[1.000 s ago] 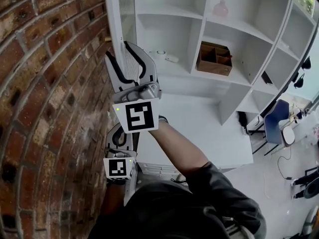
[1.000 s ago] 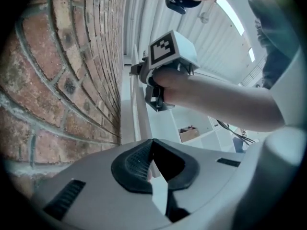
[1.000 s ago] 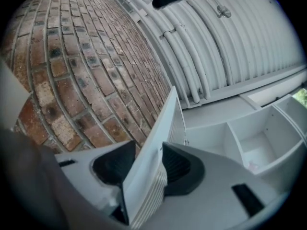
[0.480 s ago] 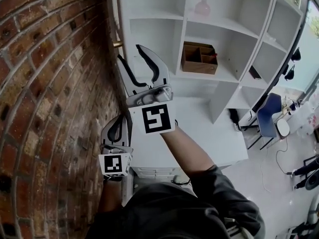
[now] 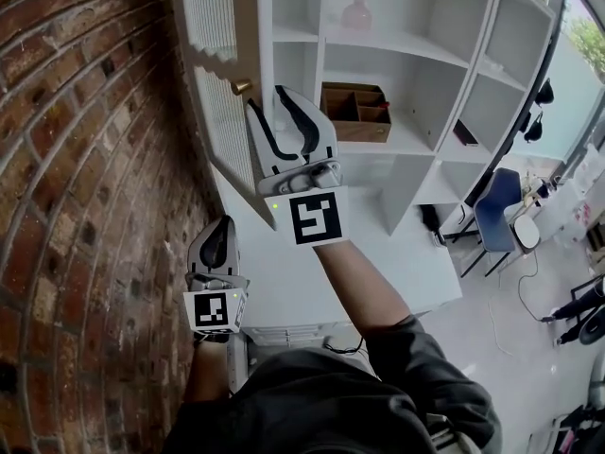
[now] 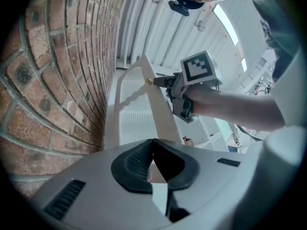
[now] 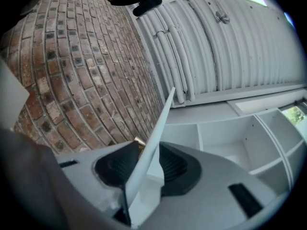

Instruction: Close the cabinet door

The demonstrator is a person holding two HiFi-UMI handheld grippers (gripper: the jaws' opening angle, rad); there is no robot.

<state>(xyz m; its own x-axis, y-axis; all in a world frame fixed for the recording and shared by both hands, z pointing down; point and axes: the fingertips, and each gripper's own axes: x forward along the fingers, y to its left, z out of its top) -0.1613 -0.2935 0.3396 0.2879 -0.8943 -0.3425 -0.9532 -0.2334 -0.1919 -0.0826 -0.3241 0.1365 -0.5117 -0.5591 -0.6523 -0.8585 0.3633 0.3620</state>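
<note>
The white slatted cabinet door [image 5: 219, 112] stands swung out from the brick wall [image 5: 85, 159], with its brass knob [image 5: 242, 87] near the free edge. My right gripper [image 5: 282, 112] straddles that edge just beside the knob. In the right gripper view the thin door edge [image 7: 160, 123] runs between the dark pads and both touch it while the jaws are closing. The left gripper view shows the door [image 6: 136, 114] and the knob [image 6: 149, 81] ahead. My left gripper [image 5: 216, 239] hangs lower, near the wall, shut and empty.
The open white shelving [image 5: 397, 41] holds a wooden box [image 5: 354, 110] and a pink vase [image 5: 356, 12]. A white countertop [image 5: 378, 244] lies below it. A blue chair [image 5: 496, 220] stands on the floor at the right.
The door has swung away from the wall, so its slatted face now shows. My right gripper moved right with the door edge. The left gripper drifted along below it.
</note>
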